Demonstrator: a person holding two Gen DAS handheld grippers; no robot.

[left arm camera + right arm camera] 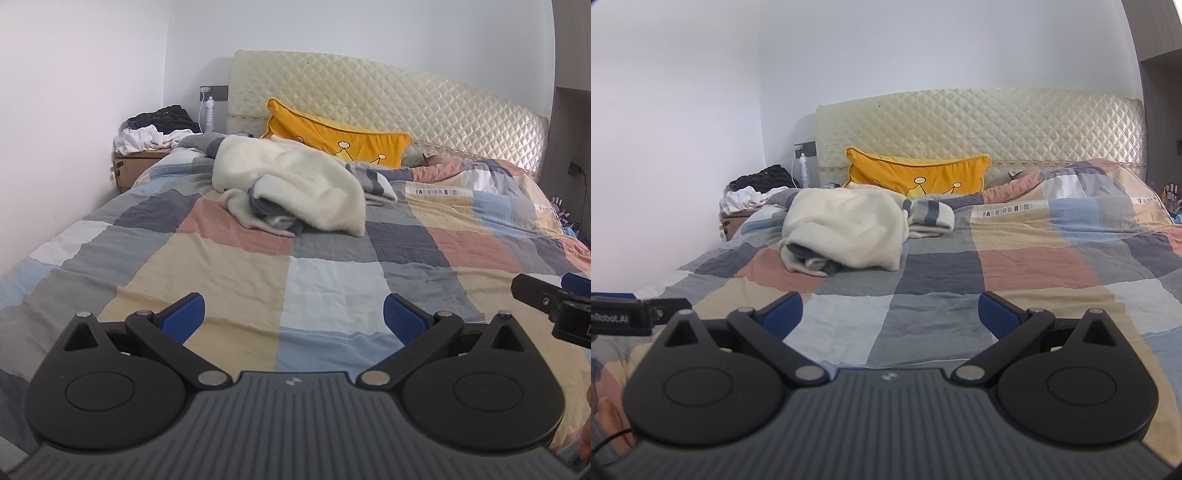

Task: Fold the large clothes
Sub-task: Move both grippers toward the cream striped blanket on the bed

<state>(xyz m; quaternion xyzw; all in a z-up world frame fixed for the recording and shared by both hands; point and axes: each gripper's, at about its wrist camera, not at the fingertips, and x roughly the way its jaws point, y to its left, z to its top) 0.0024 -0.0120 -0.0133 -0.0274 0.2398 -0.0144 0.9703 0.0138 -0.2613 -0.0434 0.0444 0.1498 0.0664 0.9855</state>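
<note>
Blue-padded left gripper [293, 319] and right gripper [890, 315] are hovering level over the patchwork checked bedspread [332, 295], side by side, jaws spread wide, gripping nothing. Crumpled cream fleece garment [295, 184] is lying well ahead, near the yellow crown pillow [332, 138].

The right tongs [890, 315] hang wide apart over a patchwork bedspread [1015, 266], holding nothing, blue pads [999, 315] facing inward. Well ahead, a crumpled cream fleece garment [849, 225] lies on the bed, a striped grey piece [929, 218] touching its right side. Behind stands a yellow pillow [916, 175] against the quilted headboard [997, 125]. The left tongs [639, 314] poke in at the left edge; their jaws cannot be made out.
</note>
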